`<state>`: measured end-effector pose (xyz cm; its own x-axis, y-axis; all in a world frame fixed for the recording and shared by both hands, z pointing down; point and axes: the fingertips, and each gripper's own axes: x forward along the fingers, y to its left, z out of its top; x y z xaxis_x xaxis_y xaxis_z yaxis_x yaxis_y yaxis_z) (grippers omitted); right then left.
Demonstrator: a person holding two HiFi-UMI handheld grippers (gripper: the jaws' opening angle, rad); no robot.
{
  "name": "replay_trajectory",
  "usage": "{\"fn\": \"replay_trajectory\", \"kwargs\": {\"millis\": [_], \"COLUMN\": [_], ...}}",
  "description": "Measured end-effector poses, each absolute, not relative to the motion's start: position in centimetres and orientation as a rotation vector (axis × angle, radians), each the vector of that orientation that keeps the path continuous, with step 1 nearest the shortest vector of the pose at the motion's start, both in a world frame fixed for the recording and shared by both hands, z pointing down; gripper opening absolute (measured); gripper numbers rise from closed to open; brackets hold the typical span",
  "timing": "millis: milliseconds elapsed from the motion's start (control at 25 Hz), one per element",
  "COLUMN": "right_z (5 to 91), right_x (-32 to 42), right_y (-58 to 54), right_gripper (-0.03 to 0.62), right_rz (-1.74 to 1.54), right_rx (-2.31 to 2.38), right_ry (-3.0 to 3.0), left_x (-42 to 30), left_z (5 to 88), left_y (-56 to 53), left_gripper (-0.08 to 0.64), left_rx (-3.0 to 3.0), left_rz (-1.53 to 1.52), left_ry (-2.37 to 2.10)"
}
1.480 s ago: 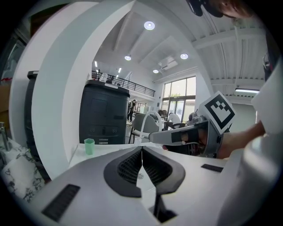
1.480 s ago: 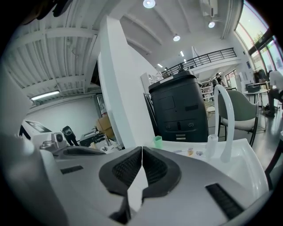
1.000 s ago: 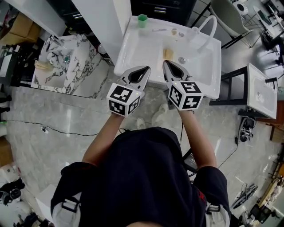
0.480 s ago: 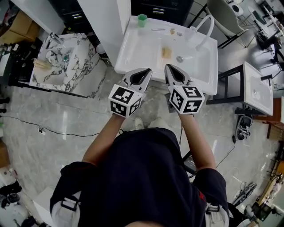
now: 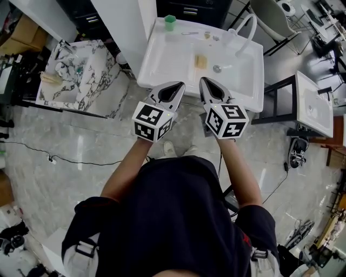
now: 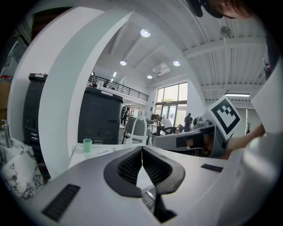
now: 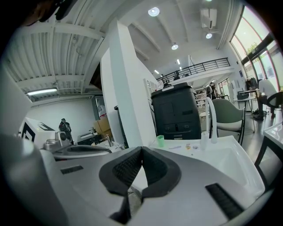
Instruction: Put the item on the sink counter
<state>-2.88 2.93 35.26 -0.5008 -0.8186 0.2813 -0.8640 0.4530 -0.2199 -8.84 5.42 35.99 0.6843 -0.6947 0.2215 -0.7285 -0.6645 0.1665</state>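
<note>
A white sink (image 5: 162,59) stands ahead of me, with a tan block (image 5: 200,61) lying in its basin near the drain. On its back counter are a green cup (image 5: 170,22), a few small items (image 5: 207,35) and a curved white faucet (image 5: 246,30). My left gripper (image 5: 177,85) and right gripper (image 5: 204,80) hover side by side over the sink's near rim, both shut and empty. In the left gripper view the jaws (image 6: 142,148) meet, and the cup (image 6: 87,145) shows beyond. The right gripper (image 7: 142,148) is shut too, facing the cup (image 7: 160,141) and faucet (image 7: 211,119).
A marble-patterned basin (image 5: 81,70) stands to the left behind a white pillar (image 5: 121,27). Another white sink on a black frame (image 5: 313,108) is at the right. A chair (image 5: 275,19) and dark cabinet (image 5: 189,8) lie beyond; a cable (image 5: 65,159) crosses the floor.
The sink has drifted slightly up and left in the head view. Both grippers have stayed shut, side by side at its near rim.
</note>
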Motion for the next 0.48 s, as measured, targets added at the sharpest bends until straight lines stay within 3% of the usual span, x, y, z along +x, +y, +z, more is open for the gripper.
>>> {"fn": "replay_trajectory", "kwargs": {"millis": [480], "right_z": [35.35], "right_x": [-2.20], "right_y": [3.80], "right_gripper": [0.034], "right_rz": [0.514], "right_rx": [1.512], "right_ry": [-2.562], "left_x": [-7.89], "left_z": [36.26], "left_y": [6.27], "left_gripper": [0.014], "left_rx": [2.664], "left_rz": [0.211], "left_ry": [-1.127]}}
